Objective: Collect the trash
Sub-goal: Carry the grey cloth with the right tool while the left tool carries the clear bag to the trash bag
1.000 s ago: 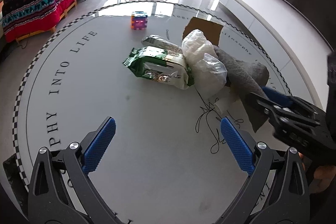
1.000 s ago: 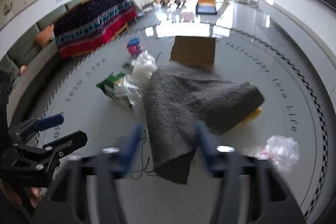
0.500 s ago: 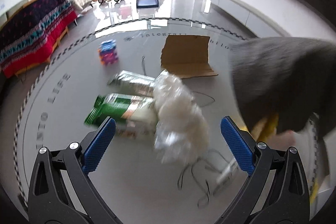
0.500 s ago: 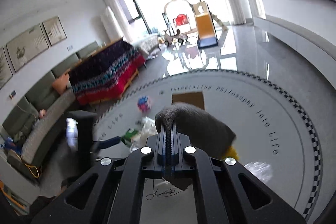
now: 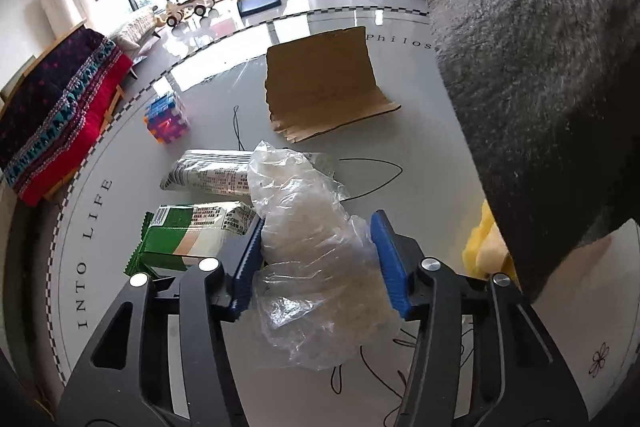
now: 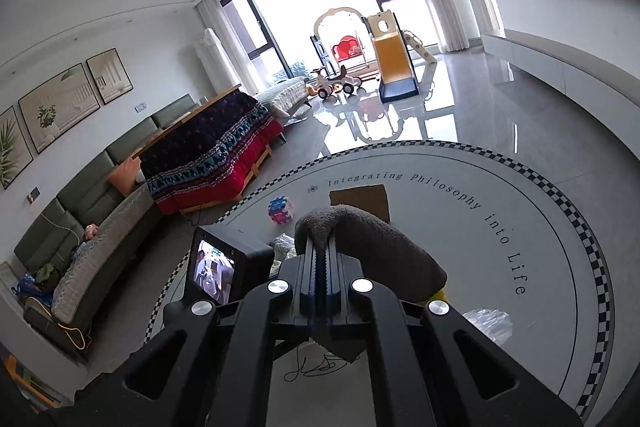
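Observation:
My left gripper point(image 5: 318, 261) has its blue pads on both sides of a crumpled clear plastic bag point(image 5: 316, 267) on the round floor mat point(image 5: 200, 347); the pads touch the bag. A green snack packet point(image 5: 188, 235) and a grey-white packet point(image 5: 212, 177) lie just left of it. My right gripper point(image 6: 320, 263) is shut on a grey towel point(image 6: 384, 259) and holds it lifted above the mat; the towel hangs at the right of the left wrist view point(image 5: 540, 87). A yellow item point(image 5: 482, 251) lies under it.
A cardboard sheet point(image 5: 324, 87) and a colourful foam cube point(image 5: 166, 119) lie farther back. A thin black cord point(image 5: 372, 183) trails across the mat. Another clear plastic bag point(image 6: 486, 323) lies at the right. A sofa and a red-covered bench point(image 6: 212, 163) stand left.
The left gripper has moved forward and closed its pads in around the clear plastic bag. The right gripper has raised the grey towel higher off the mat.

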The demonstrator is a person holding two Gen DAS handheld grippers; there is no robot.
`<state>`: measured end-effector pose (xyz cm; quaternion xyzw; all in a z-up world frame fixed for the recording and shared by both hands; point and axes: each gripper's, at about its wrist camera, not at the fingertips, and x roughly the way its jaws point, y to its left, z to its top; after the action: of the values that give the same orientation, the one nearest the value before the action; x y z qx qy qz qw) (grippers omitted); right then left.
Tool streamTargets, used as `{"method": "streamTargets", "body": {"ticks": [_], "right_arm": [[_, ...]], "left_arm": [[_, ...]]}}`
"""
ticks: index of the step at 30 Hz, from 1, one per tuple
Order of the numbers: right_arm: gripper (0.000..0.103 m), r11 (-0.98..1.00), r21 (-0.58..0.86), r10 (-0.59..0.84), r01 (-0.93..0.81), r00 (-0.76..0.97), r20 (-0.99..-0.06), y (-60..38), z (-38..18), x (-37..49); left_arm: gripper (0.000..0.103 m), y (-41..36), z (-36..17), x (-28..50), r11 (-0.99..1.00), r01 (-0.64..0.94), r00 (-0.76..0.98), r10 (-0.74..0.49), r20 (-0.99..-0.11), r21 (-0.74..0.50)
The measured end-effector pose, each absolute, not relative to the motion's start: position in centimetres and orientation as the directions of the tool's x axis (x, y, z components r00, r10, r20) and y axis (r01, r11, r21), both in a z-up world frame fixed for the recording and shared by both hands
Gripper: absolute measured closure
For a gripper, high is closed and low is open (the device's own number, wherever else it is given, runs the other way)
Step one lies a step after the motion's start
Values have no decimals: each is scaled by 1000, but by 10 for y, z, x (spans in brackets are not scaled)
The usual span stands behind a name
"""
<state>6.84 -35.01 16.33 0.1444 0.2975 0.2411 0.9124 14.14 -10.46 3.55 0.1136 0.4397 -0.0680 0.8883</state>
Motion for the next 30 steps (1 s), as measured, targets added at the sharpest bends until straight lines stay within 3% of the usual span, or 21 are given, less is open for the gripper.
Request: {"method": "streamTargets", "body": {"ticks": [4,14,30], "right_arm": [[99,841,405,530,-359,698,-482,-347,164,70],[99,840,380,539,-388,682,-494,-313,175,49],[99,802,317,595,-506,633,-495,-222,206,-4]], "left_arm": [[53,-90,45,132,977,207,600,-81,-796,56],[53,-45,81,75,988,153,668,-118,-734,-20],[51,34,98,-18,997,43,738,-78,-670,-69]]}}
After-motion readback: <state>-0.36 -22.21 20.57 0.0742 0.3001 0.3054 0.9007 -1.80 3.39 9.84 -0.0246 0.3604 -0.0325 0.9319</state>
